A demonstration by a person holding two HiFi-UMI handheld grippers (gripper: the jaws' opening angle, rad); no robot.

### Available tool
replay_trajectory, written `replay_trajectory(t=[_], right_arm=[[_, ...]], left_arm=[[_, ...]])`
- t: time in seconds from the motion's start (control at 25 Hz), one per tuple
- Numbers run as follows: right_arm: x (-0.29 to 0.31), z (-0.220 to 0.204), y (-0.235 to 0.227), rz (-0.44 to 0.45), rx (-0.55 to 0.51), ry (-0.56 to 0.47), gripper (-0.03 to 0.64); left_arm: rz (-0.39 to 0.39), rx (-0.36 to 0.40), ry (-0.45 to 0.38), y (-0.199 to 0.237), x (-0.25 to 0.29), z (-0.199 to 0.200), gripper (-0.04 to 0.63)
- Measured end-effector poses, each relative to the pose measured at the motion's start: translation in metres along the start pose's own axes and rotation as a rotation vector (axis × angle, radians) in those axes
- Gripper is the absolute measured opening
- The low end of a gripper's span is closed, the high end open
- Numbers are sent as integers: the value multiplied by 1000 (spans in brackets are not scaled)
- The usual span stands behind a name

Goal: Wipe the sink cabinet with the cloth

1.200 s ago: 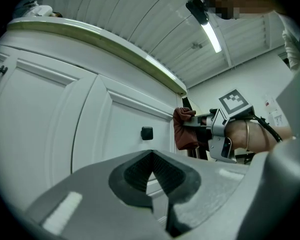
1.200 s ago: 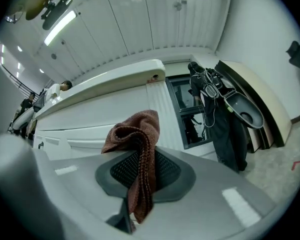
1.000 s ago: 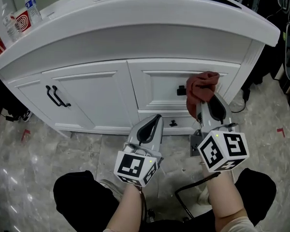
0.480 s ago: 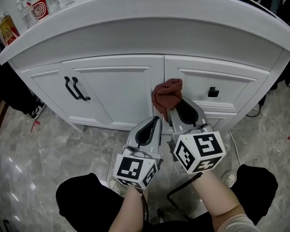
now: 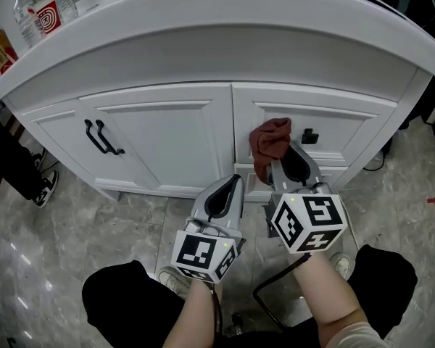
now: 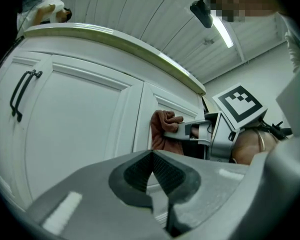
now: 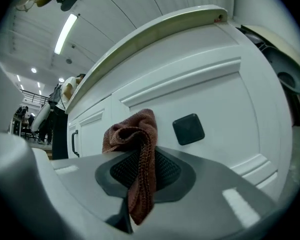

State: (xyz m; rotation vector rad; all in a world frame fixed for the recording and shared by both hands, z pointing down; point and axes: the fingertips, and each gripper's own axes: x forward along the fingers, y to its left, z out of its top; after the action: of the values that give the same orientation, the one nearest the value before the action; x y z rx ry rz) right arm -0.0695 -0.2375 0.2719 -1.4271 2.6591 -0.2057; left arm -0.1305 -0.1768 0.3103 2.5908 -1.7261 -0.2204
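The white sink cabinet (image 5: 167, 133) stands in front of me under a curved countertop. A rust-brown cloth (image 5: 270, 139) is pressed on the drawer front, just left of the black square knob (image 5: 309, 136). My right gripper (image 5: 278, 159) is shut on the cloth (image 7: 136, 143), which bunches above the jaws and hangs down between them, close to the knob (image 7: 188, 129). My left gripper (image 5: 234, 180) is shut and holds nothing, low in front of the cabinet's base and apart from it. The left gripper view shows the cloth (image 6: 163, 128) against the cabinet.
Two black bar handles (image 5: 100, 138) sit on the left doors. Bottles and a carton (image 5: 46, 14) stand on the countertop's left end. Below are a grey marble floor (image 5: 72, 230), a black cable (image 5: 274, 293), a shoe (image 5: 43, 187) and my dark trousers.
The right gripper swept the cloth left across the drawer front to the door seam, then moved it back right toward the knob. The left gripper stayed low and shut.
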Motion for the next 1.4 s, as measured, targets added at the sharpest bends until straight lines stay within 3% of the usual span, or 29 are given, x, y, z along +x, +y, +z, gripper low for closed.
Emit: replay_trajectory(t=[0.32, 0.6, 1.0, 1.4], right_arm=[[-22, 5, -25, -50, 14, 9, 87], [-51, 22, -44, -93, -37, -38, 87], [-58, 28, -103, -187, 27, -44, 87], [-82, 41, -140, -260, 14, -66, 91]], left_arm=[[-40, -5, 12, -19, 13, -6, 0], [-91, -16, 11, -44, 30, -10, 0], [-144, 1, 50, -74, 47, -26, 0], [-175, -14, 52, -93, 63, -33, 0]])
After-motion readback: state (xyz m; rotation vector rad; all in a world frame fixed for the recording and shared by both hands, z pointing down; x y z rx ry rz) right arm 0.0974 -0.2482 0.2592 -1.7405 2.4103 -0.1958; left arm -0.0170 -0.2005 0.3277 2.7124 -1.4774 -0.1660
